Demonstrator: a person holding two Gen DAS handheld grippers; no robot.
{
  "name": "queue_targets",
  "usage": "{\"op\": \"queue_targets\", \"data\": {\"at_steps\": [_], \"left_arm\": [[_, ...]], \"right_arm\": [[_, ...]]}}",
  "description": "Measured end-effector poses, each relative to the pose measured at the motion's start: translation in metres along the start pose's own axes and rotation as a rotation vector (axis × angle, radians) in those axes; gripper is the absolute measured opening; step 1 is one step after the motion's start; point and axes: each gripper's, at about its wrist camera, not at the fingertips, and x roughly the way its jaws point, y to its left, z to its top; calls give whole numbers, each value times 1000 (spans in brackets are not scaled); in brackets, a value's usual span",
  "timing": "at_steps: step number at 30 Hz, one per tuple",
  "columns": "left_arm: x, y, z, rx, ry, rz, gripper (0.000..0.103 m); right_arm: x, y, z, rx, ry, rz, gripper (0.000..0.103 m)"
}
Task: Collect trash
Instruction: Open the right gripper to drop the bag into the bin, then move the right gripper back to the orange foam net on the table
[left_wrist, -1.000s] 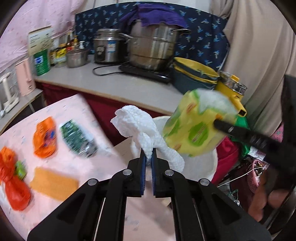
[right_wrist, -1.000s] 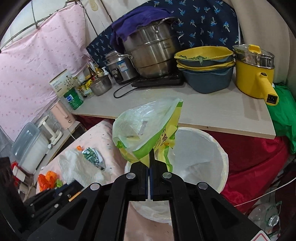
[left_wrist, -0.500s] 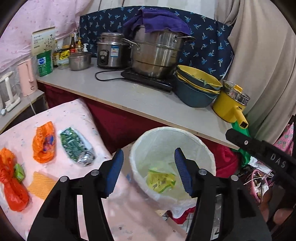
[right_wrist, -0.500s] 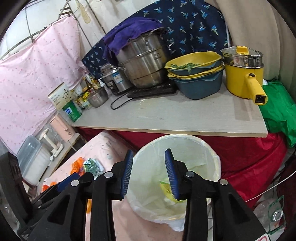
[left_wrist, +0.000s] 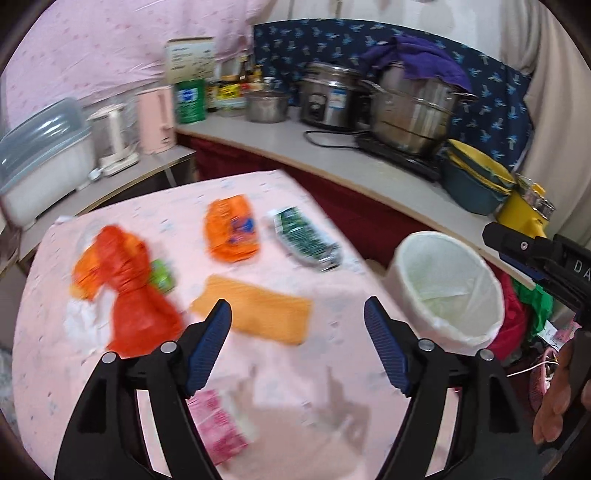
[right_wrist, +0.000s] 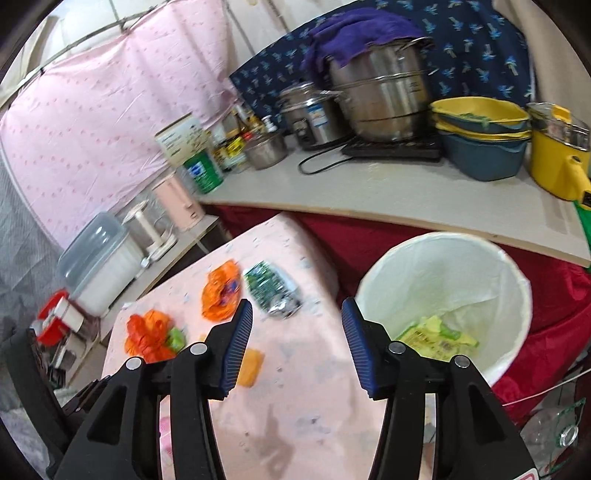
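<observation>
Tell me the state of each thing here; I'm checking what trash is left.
left gripper: open, empty, jaws just widened
right gripper: open, empty, jaws just widened
bin: upright, lined, yellow-green wrapper inside
orange bag: crumpled on table
green wrapper: flat on table

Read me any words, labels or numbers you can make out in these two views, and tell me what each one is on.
"DA": white letters on the right hand-held gripper, cut off at the left view's edge.
Green can label: blurred, unreadable.
White box print: too small to read.
Rice cooker sticker: blurred.
Yellow-green packet in the bin: print too blurred to read.
Orange wrapper and green wrapper: blurred.
</observation>
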Motion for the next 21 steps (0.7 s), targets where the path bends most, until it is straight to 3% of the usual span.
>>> {"op": "queue_targets", "data": {"at_steps": [3, 8, 13, 21], "left_arm": [[-9, 34, -16, -54, 16, 53, 83], [-9, 78, -46, -112, 76, 128, 85], [-4, 101, -70, -169, 139, 132, 85], [11, 102, -95, -211, 208, 78, 84]], "right_arm": [[14, 25, -14, -31, 44, 28, 49], [39, 58, -38, -75, 112, 56, 50], [62, 82, -62, -109, 180, 67, 50], [80, 97, -84, -146, 247, 65, 50]]}}
